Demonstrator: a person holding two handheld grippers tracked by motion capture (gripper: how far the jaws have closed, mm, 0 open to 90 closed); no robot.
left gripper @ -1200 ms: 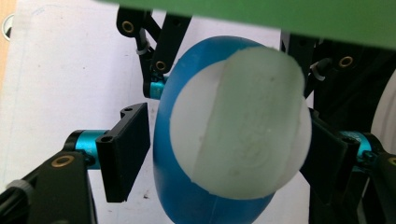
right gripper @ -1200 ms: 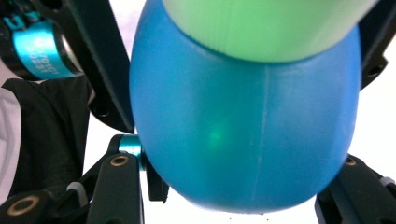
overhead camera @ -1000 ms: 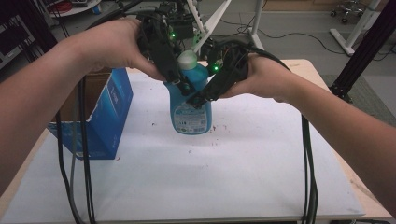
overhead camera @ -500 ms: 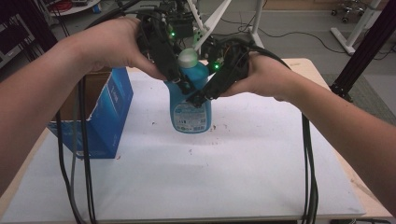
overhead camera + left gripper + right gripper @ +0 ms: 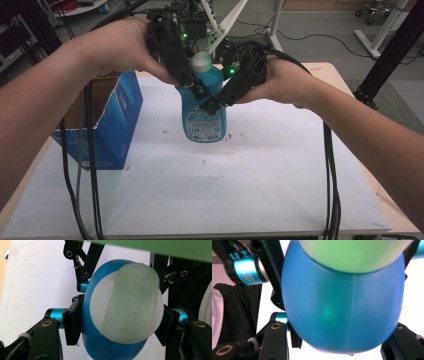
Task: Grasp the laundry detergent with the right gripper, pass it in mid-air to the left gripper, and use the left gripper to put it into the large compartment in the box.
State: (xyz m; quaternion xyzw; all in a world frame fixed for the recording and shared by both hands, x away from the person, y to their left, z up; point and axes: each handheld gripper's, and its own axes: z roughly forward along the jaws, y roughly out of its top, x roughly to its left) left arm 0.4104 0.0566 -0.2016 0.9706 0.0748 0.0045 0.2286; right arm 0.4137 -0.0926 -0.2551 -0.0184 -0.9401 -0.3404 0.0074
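Note:
A blue spray-cleaner bottle [image 5: 202, 120] with a white cap [image 5: 201, 61] is held upright over the white table, both grippers on it. My left gripper [image 5: 197, 90] comes down from the upper left, shut on the bottle's shoulder. My right gripper [image 5: 212, 105] reaches in from the right, shut on the body just below. In the left gripper view the cap [image 5: 127, 305] faces the camera and the black pads [image 5: 72, 320] press the blue sides. The right gripper view has the blue body [image 5: 342, 310] wedged between its jaws. Whether the base touches the table, I cannot tell.
An open blue cardboard box [image 5: 117, 117] stands at the table's left edge. The white tabletop [image 5: 260, 190] spreads out in front of the bottle, with a few dark specks. Black cables [image 5: 330, 170] hang from both grippers. Stand legs and a black post rise behind the table.

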